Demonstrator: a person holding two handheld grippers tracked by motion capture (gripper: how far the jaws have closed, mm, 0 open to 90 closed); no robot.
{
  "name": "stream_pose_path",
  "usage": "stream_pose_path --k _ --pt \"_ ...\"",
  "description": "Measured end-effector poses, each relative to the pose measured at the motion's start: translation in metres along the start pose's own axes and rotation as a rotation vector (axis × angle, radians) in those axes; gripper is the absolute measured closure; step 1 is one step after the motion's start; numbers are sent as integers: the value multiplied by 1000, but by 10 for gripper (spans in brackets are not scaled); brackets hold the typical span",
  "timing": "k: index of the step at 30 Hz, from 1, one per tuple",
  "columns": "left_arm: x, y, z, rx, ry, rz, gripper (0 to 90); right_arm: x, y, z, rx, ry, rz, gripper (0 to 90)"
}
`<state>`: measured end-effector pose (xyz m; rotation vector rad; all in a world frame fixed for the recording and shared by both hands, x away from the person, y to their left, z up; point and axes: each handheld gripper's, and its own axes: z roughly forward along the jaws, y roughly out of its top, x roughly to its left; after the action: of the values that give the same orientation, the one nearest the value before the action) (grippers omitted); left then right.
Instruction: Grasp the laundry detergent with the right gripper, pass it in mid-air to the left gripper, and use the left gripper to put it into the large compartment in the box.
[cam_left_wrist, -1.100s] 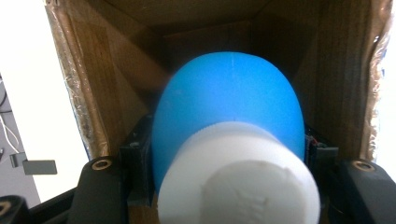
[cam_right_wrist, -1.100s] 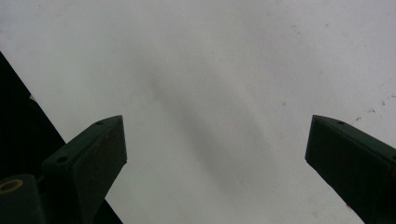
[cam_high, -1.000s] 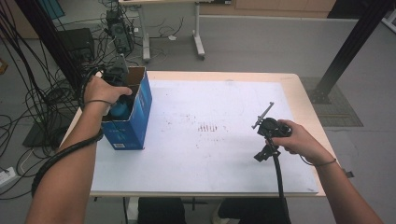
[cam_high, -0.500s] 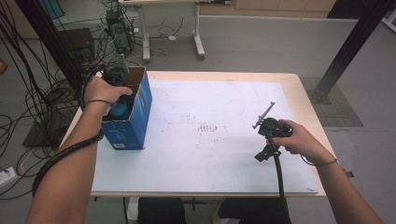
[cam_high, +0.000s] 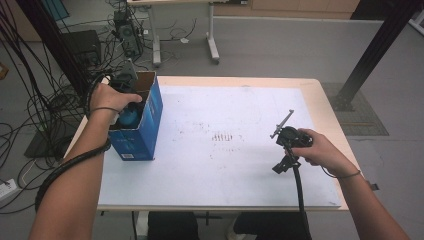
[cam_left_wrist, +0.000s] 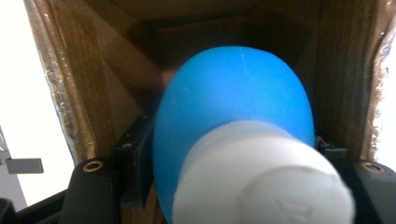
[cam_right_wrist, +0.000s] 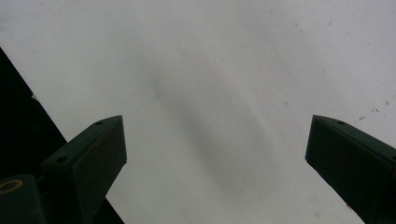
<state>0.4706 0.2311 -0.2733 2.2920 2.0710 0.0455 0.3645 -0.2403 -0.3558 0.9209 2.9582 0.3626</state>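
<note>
Basically the blue bulb (cam_left_wrist: 233, 116) with its white neck (cam_left_wrist: 261, 182) sits inside the open cardboard box (cam_high: 150, 115) at the left edge of the table (cam_high: 320, 100), and my left gripper (cam_high: 131, 116) reaches down into that box with it. Looks like a rubber squeeze bulb, matte skin, so I judge it soft and light, springy under pressure, not fragile, not very slippery. The white end looks stiffer, so that is likely the better place to pinch if I want it not to squash or pop out; the round blue belly would deform and could squirt free from flat pads.

My left jaws have just been easing apart, and the bulb lies between them; whether the pads still press on it I cannot tell, since the bulb hides them in the left gripper view. Brown box walls stand close on both sides, little room to spread wider.

My right gripper (cam_high: 287, 142) rests low over the white sheet (cam_high: 225, 165) near the right side of the table, well apart from the box, its jaws wide apart with nothing between them, only bare sheet ahead in the right gripper view. The box itself is light cardboard and could tip if I drag against a wall.
</note>
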Motion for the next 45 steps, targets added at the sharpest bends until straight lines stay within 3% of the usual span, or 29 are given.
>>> stream_pose_path --k 12,29,35,45 --pt "0 -2 -14 1 6 3 336 -1 -1 -1 3 -3 3 51" --pt "-6 -10 -61 -55 1 36 315 2 3 -2 6 -5 -7 52" --pt "-10 -15 -78 -71 5 56 267 2 5 -2 8 -3 -12 52" --pt "-30 -25 -104 -87 14 104 108 2 7 -1 16 -5 -24 52"
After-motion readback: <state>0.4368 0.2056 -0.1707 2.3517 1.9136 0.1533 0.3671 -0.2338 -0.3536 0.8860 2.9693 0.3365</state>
